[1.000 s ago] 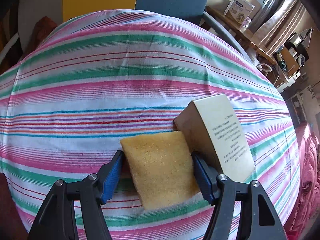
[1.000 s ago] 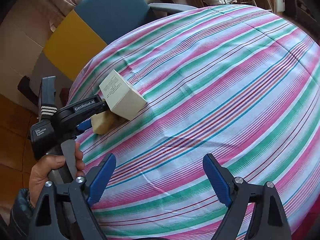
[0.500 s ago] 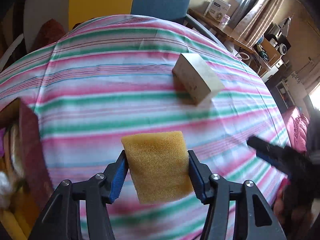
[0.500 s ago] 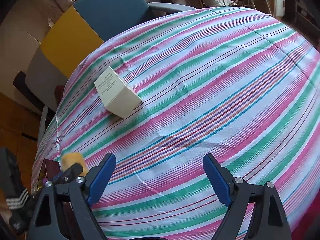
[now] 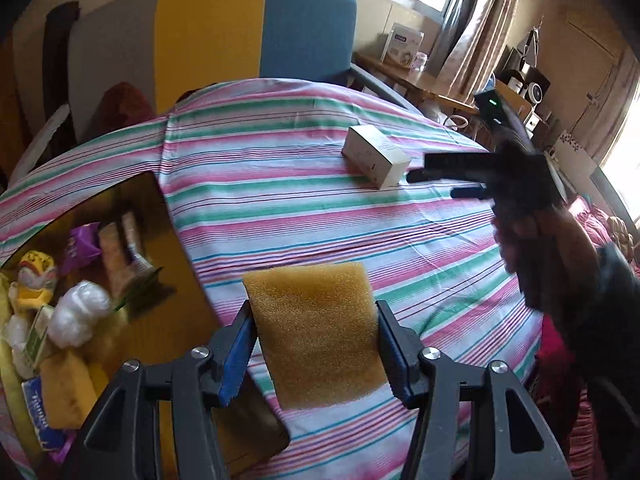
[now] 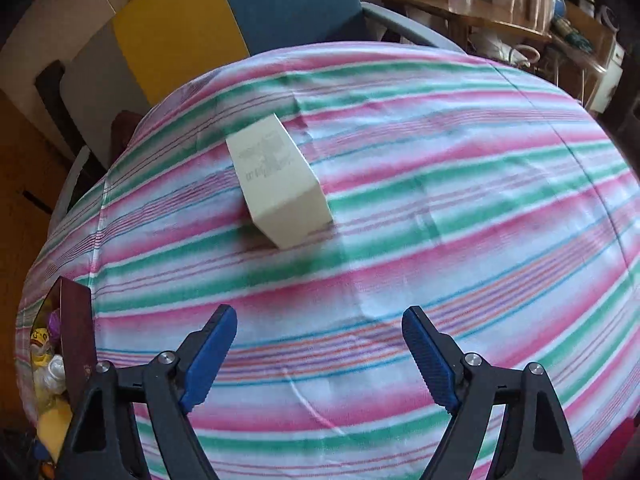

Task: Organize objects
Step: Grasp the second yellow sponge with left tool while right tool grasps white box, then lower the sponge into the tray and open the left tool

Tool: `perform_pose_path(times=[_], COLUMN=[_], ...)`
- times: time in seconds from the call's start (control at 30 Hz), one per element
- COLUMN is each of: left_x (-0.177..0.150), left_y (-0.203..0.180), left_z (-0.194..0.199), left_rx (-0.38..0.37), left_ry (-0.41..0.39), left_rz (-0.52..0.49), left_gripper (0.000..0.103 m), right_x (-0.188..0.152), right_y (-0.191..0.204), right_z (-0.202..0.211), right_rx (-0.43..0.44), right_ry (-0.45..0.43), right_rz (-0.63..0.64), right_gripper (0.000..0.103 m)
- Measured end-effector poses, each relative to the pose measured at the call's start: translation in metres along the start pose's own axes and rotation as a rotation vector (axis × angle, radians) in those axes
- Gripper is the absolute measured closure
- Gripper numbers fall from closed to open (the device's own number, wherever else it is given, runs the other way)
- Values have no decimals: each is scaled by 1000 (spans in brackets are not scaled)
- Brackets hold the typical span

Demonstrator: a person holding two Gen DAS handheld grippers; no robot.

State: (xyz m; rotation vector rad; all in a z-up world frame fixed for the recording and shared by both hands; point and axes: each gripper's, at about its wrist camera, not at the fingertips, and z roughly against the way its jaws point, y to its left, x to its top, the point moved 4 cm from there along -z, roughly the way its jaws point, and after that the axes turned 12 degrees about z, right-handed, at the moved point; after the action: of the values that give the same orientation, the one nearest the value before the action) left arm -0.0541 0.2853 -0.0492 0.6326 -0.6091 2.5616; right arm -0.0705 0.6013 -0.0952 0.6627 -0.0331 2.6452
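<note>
My left gripper [image 5: 314,342] is shut on a yellow sponge [image 5: 316,332] and holds it above the striped tablecloth [image 5: 304,216], beside an open brown box [image 5: 160,248] at the left that holds several small items. A cream carton [image 5: 374,156] lies on the cloth farther back; it also shows in the right wrist view [image 6: 280,184]. My right gripper [image 6: 320,356] is open and empty above the cloth, in front of the carton. It also shows in the left wrist view [image 5: 436,184], close to the carton's right side.
The brown box shows at the lower left of the right wrist view [image 6: 76,344]. A blue and yellow chair back [image 5: 256,36] stands behind the table. A wooden shelf [image 5: 416,76] with clutter is at the back right. A person's arm [image 5: 580,288] is at the right.
My left gripper lifted the sponge away from the carton and carried it back and left toward the brown box. My right gripper moved toward the carton.
</note>
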Motion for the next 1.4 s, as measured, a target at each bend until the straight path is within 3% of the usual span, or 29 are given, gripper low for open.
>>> perform_pose_path(times=[0.2, 0.4, 0.43, 0.47, 0.53, 0.63, 0.83, 1.03, 1.17, 1.4], left_x=[-9, -13, -15, -15, -17, -21, -31, -39, -45, -56], left_y=[35, 71, 75, 79, 83, 87, 94, 105, 112, 127], left_z=[23, 34, 35, 35, 36, 36, 43, 59, 71, 85], left_rx=[10, 42, 47, 51, 54, 58, 81, 125, 174, 230], left_ry=[-20, -31, -31, -31, -31, -28, -37, -71, -105, -127], left_rz=[58, 136, 145, 157, 171, 184, 191, 199, 196, 210], left_gripper=[45, 45, 45, 45, 45, 45, 45, 45, 45, 45], right_x=[61, 72, 72, 71, 65, 51, -16, -76, -81, -81], right_y=[10, 21, 23, 25, 31, 44, 71, 93, 89, 92], right_z=[-35, -69, -72, -74, -74, -62, -35, -2, 5, 0], right_rx=[-111, -131, -140, -142, -131, -128, 5, 23, 18, 8], right_ry=[78, 128, 121, 122, 119, 105, 142, 89, 28, 8], right_rz=[118, 158, 170, 182, 206, 281, 334, 415, 399, 396], right_gripper=[16, 18, 26, 43, 52, 53, 53, 53, 53, 53])
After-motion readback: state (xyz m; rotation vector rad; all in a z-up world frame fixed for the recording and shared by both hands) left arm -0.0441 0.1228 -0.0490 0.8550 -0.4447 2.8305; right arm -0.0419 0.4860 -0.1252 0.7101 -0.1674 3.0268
